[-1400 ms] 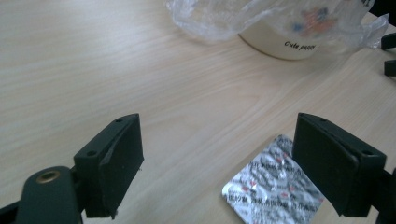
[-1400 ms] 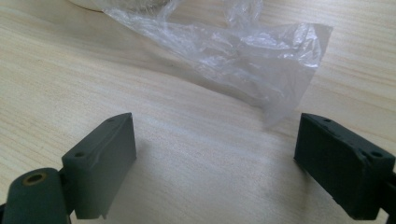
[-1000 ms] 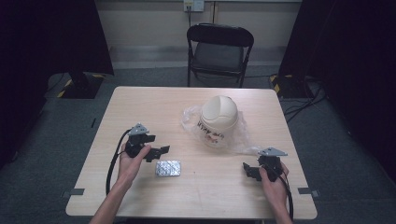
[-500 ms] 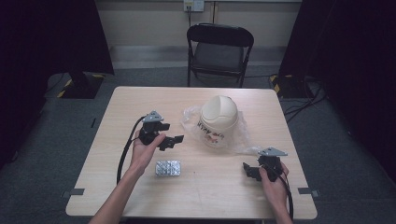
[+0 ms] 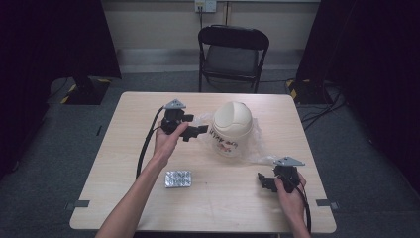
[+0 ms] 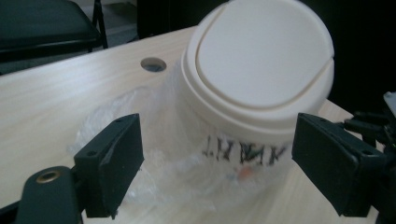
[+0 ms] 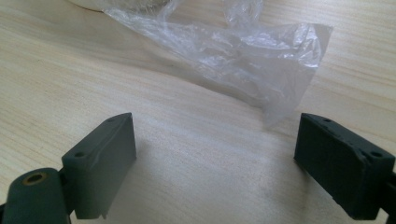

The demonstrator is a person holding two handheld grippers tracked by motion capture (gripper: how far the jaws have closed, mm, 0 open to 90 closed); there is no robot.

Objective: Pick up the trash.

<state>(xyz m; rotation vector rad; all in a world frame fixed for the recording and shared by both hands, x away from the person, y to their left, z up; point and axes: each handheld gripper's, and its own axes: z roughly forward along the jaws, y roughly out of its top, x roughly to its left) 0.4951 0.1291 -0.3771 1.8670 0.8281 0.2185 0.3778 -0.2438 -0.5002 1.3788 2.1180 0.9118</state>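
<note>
From above, your left tongs (image 5: 200, 131) hung open and empty beside the cream bin (image 5: 232, 129), which stood on a plastic bag (image 5: 257, 148) mid-counter (image 5: 124, 148); your right tongs (image 5: 261, 181) rested open and empty near the counter's front edge. A foil blister pack (image 5: 178, 179) lay apart. A dark room with a folding chair (image 5: 233, 54) lay beyond.

In the left gripper view, the swing lid (image 6: 261, 51) looked smooth; a push could have tipped the bin.

In the right gripper view, loose bag film (image 7: 243, 51) could have snagged.
</note>
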